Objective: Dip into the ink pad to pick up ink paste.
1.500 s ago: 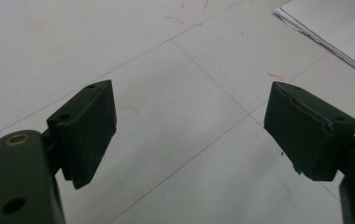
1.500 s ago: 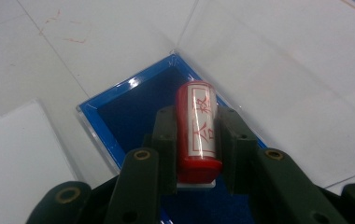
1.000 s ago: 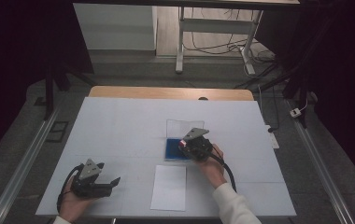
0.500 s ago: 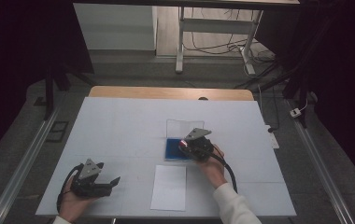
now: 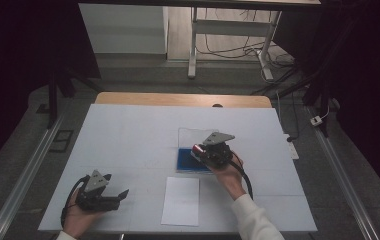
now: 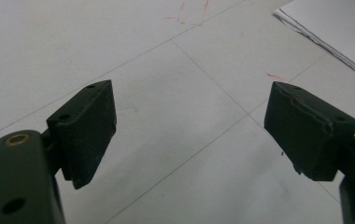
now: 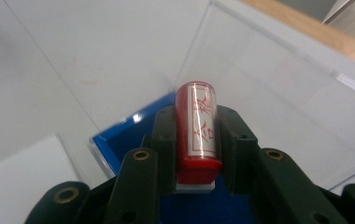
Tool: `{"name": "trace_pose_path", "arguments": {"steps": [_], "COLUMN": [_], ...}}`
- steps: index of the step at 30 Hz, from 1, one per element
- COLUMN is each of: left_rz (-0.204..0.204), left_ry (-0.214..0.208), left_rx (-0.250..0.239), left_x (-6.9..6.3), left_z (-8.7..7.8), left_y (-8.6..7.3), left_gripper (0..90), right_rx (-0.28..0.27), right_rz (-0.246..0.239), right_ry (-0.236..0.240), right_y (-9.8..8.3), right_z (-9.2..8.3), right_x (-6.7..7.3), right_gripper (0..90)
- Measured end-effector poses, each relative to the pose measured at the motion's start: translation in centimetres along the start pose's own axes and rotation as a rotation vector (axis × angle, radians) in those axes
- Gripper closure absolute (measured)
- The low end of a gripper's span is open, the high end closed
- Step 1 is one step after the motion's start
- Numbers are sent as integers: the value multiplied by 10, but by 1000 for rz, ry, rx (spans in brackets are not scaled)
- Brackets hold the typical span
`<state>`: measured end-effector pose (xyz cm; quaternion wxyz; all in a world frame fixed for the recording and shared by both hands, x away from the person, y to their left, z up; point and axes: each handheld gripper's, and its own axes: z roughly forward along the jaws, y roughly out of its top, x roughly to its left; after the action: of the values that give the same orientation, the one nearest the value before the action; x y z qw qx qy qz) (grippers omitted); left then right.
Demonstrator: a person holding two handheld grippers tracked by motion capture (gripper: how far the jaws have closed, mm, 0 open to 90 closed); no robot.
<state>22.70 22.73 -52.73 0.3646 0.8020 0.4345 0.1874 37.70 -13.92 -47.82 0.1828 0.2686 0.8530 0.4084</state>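
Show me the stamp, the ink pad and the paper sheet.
stamp (image 7: 197,126), right gripper view, on its red barrel between the jaws.
ink pad (image 5: 186,159), high view, on its blue surface left of the gripper.
paper sheet (image 5: 181,201), high view, on the middle of the white sheet.

Paper sheet (image 5: 180,200) on table (image 5: 128,135), just before ink-pad case (image 5: 190,159).

One red stamp (image 7: 198,133), one blue ink pad (image 5: 187,159) with what seems a clear lid, one paper sheet (image 5: 180,200), two grippers.
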Motion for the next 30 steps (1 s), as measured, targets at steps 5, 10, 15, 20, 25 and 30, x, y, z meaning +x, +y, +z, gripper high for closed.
{"name": "trace_pose_path", "arguments": {"steps": [5, 10, 15, 20, 25, 30], "left_rz": [0, -1, -5, -4, -5, -5], "left_ry": [-2, -2, 0, 3, 3, 4], "left_rx": [0, -2, -1, -1, 1, 2], "left_x": [0, 1, 1, 2, 2, 2], "left_z": [0, 0, 0, -1, 0, 0], "left_y": [0, 0, -1, -1, -1, -1], "left_gripper": [172, 172, 172, 172, 172, 172], "right_rx": [9, 27, 47, 59, 72, 110], "right_rz": [-11, -17, -21, -31, -47, -68], "right_ry": [-4, 4, 6, -2, 10, 16], "right_y": [6, 4, 5, 6, 8, 7], "right_z": [-4, 1, 6, 12, 15, 22], "right_x": [1, 0, 0, 1, 4, 8], "right_gripper": [695, 695, 697, 697, 697, 698]}}
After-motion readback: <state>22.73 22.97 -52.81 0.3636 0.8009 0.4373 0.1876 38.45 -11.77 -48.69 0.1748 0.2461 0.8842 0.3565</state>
